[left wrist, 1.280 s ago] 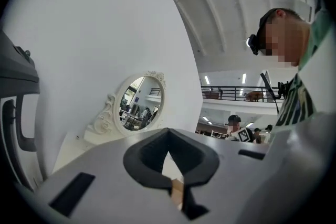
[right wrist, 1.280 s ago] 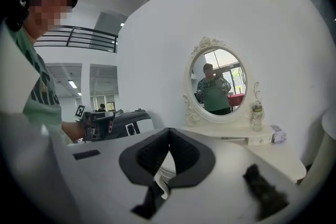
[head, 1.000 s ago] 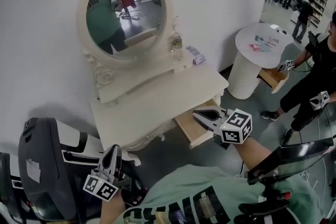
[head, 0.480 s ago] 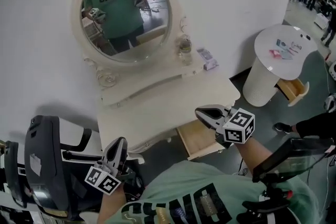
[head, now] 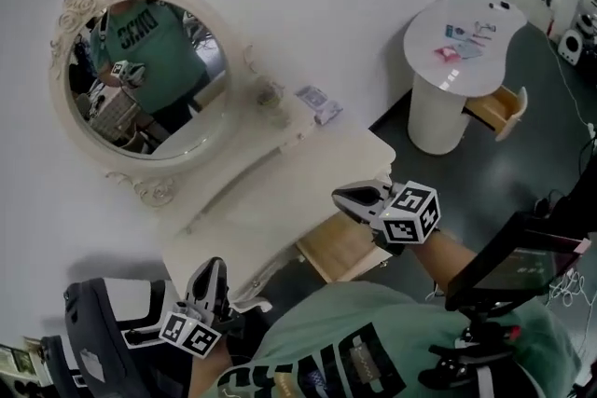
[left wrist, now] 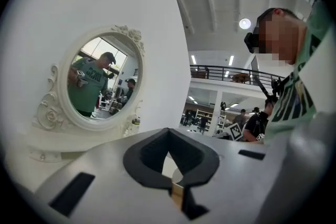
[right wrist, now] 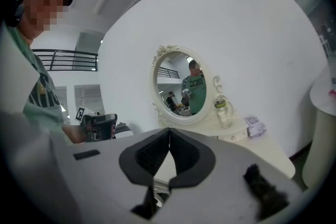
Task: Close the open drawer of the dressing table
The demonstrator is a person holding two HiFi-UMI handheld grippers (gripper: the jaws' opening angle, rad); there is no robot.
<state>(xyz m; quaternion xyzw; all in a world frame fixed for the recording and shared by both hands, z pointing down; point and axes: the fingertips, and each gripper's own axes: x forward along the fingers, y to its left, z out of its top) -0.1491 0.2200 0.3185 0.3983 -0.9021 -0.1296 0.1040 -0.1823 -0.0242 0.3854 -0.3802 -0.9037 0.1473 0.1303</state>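
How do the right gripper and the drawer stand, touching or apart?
Apart. The right gripper view shows the right gripper shut in open air, the table well beyond its tips.

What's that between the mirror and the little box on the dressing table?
A small clear bottle stands between the mirror and the box, clearest in the right gripper view.

The open drawer (head: 336,252) shows only in part: its back runs under the table (head: 270,200) top, and the right gripper (head: 341,197) covers one front corner. Items on the round white table (head: 511,42) are too small to name. The bottom-left edge cuts off a black seat (head: 98,336).
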